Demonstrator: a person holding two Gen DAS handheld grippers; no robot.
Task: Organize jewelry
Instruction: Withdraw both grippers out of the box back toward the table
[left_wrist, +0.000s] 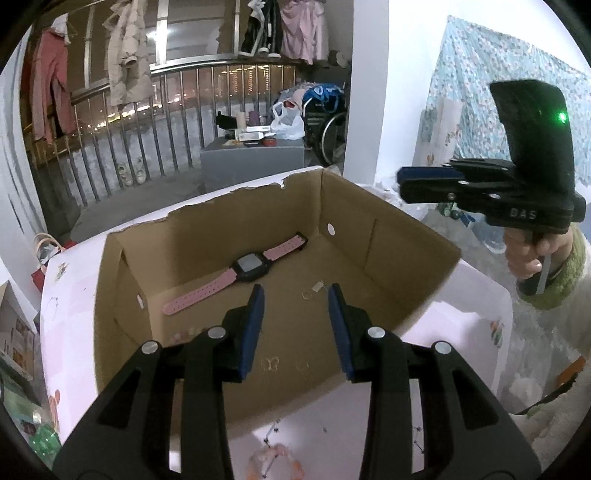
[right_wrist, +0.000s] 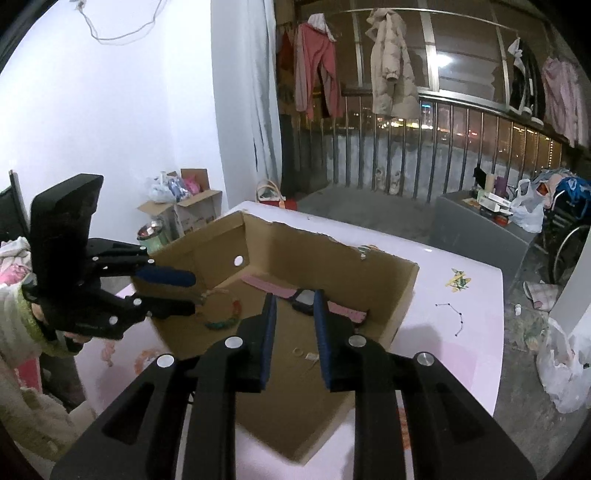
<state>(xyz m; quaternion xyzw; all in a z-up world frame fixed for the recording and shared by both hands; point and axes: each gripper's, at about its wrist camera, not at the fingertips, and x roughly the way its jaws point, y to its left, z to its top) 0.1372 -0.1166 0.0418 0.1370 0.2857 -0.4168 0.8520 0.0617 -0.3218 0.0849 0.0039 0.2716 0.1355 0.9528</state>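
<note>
An open cardboard box (left_wrist: 369, 240) (right_wrist: 295, 251) stands on a pale pink table (left_wrist: 480, 295) (right_wrist: 443, 314). Inside it lie a pink-strapped watch (left_wrist: 236, 273) (right_wrist: 304, 301), a small ring (left_wrist: 306, 294) (right_wrist: 297, 352) with a tag, and a multicoloured bead bracelet (right_wrist: 221, 314). My left gripper (left_wrist: 295, 295) (right_wrist: 188, 292) hovers over the box, open and empty. In the right wrist view the bracelet sits just beyond its tips. My right gripper (right_wrist: 296, 295) (left_wrist: 400, 182) is also over the box, its jaws a little apart with nothing between them.
More jewelry lies on the table outside the box: an orange-pink bead bracelet (left_wrist: 273, 461), a black bead chain (right_wrist: 454, 317) and a colourful clip (right_wrist: 458, 282). Butterfly earrings (left_wrist: 269, 363) rest on the box floor. The table edge drops off on the right (right_wrist: 498, 350).
</note>
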